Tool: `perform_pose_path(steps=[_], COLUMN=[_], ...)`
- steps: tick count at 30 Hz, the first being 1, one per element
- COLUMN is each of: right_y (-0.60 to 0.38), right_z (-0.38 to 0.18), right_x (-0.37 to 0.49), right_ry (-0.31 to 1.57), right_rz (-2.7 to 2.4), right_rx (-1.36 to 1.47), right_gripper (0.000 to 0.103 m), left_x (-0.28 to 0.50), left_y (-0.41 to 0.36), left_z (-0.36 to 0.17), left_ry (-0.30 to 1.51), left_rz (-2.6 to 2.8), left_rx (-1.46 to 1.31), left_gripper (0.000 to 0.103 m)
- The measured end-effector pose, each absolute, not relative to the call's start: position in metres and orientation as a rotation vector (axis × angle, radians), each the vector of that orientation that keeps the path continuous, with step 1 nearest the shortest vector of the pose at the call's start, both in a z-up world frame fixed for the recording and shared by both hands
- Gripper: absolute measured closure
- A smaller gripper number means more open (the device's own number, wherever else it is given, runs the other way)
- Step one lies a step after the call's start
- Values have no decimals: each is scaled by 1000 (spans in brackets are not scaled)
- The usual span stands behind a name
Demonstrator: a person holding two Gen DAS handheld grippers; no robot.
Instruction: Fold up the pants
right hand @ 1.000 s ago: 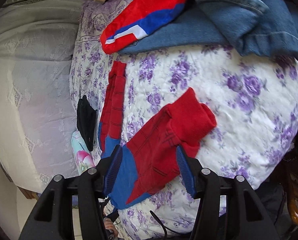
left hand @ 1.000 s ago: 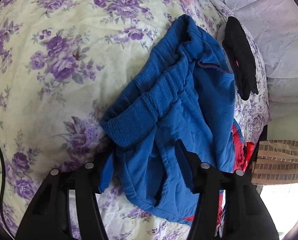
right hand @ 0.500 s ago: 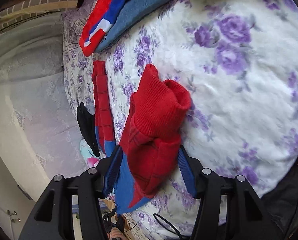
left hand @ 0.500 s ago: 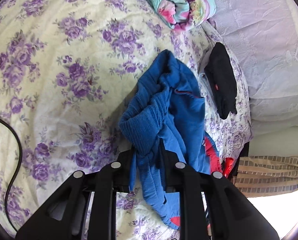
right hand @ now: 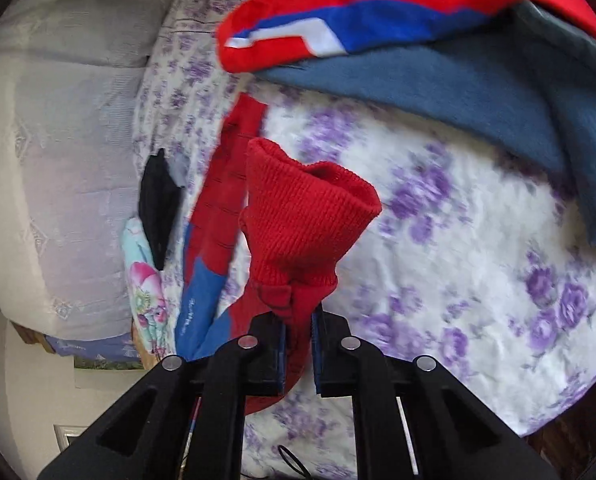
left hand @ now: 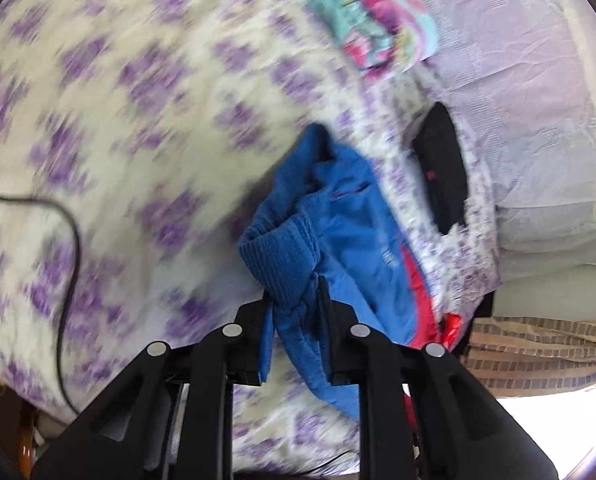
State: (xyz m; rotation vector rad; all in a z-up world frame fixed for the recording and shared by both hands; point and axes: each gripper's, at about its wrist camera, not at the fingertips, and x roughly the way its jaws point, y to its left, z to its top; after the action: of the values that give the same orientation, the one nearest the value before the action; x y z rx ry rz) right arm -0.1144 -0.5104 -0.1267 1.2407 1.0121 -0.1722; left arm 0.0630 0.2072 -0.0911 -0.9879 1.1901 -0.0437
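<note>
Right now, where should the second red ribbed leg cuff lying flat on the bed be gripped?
Grip the flat red leg cuff at its hem end, coming in low along the floral bedsheet: it lies flat, so only its edge offers purchase.

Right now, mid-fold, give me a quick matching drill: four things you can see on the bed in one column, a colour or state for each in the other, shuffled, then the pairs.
Things
1. blue ribbed waistband
2. red ribbed cuff
3. black garment
4. denim garment

States
A. lies flat near the bed's far edge, untouched
B. pinched in the left gripper
C. lies under a red, blue and white cloth
D. pinched in the right gripper

Pairs: 1-B, 2-D, 3-A, 4-C
</note>
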Motion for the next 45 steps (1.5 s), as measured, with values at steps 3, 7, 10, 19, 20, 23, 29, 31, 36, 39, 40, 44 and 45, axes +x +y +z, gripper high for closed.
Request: perform_pose_path(steps=[3, 7, 10, 19, 20, 23, 29, 31, 36, 39, 40, 44, 45], right_y=[-508, -516, -531, -528, -520, -493, -464, -457, -442, -431, -425, -406, -401], right_z=[-151, -143, -121, -70, -69, -71, -64, -63, -65, -69, -73, -92, -99], right_x=[-127, -125, -134, -79, -67, -42, -19, -12, 21, 50, 62, 107, 119], right_ry=[1060, 1068, 1062, 916, 921, 938, 937, 947, 985, 1019, 1035, 1063, 1071], right_rz=[-195, -178, -241, -162, -130, -53, 8, 11, 37, 61, 73, 135, 158], right_rx=[1250, 1269, 1186, 1109, 1105, 1096, 1089, 1069, 1020, 961, 939, 918, 929], right_gripper=[92, 68, 54, 58, 58, 58, 58, 58, 58, 58, 58, 58, 58], left_x=[43, 31, 26, 95, 112, 151, 191, 195, 205, 211, 215, 228, 230], left_y=[207, 213, 227, 216, 207, 188, 169, 164, 183, 205, 209, 208, 207], left_z=[-126, -137, -116, -67, -64, -71, -103, -107, -112, -109, -109, -117, -122], left_ry=[1250, 1262, 1227, 1095, 1089, 1112, 1217, 1221, 1193, 1145, 1137, 1136, 1140], left_rz=[25, 54, 123, 18, -9, -51, -83, -92, -34, -10, -2, 19, 31], left_rx=[-1015, -996, -890, -821, -793, -741, -721, -706, -745, -813, -819, -800, -799], left_gripper=[85, 69, 41, 40, 40, 43, 52, 63, 99, 99, 99, 99, 98])
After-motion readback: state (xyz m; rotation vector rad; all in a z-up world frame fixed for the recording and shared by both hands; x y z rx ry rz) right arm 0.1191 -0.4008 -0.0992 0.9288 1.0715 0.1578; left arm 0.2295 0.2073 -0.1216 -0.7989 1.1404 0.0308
